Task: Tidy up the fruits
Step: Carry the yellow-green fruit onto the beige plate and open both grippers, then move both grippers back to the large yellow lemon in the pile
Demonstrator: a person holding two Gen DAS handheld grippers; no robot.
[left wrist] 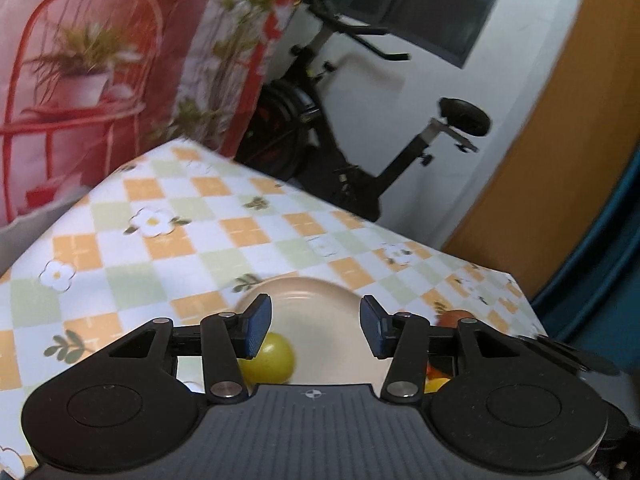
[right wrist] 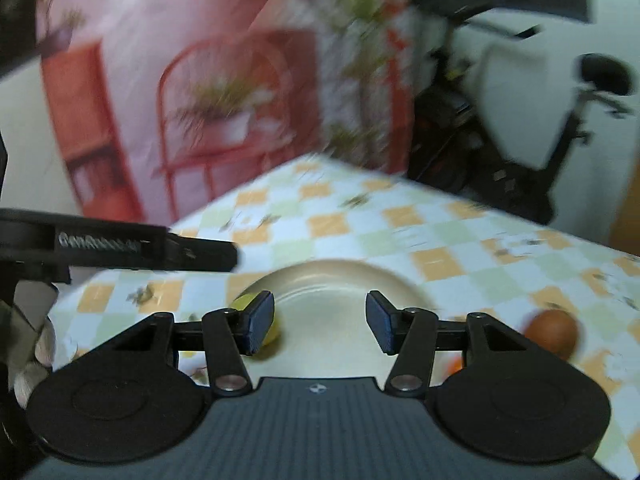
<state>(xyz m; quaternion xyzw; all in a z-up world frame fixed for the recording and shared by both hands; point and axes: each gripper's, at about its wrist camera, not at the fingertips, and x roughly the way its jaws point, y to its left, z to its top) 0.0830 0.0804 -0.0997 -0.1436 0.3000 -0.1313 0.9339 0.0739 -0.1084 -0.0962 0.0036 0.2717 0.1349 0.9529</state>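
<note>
A cream plate (left wrist: pixel 304 286) sits on the checked tablecloth, and a yellow round fruit (left wrist: pixel 276 360) lies on its left part. My left gripper (left wrist: pixel 316 328) hovers over the plate, open, with the fruit just beside its left pad and untouched. A brown fruit (left wrist: pixel 456 315) lies right of the plate. In the right wrist view the same plate (right wrist: pixel 332 270) is below my right gripper (right wrist: pixel 320 324), which is open and empty. There the yellow fruit (right wrist: pixel 243 303) peeks from behind the left finger. The brown fruit (right wrist: pixel 554 330) and an orange one (right wrist: pixel 456 366) lie to the right.
The table (left wrist: pixel 160 240) ends at a far edge, with a pink printed backdrop (left wrist: pixel 100 80) behind it. An exercise bike (left wrist: pixel 360 152) stands beyond the far corner. The left tool's black bar (right wrist: pixel 192 254) and a hand (right wrist: pixel 36 352) are at the right wrist view's left edge.
</note>
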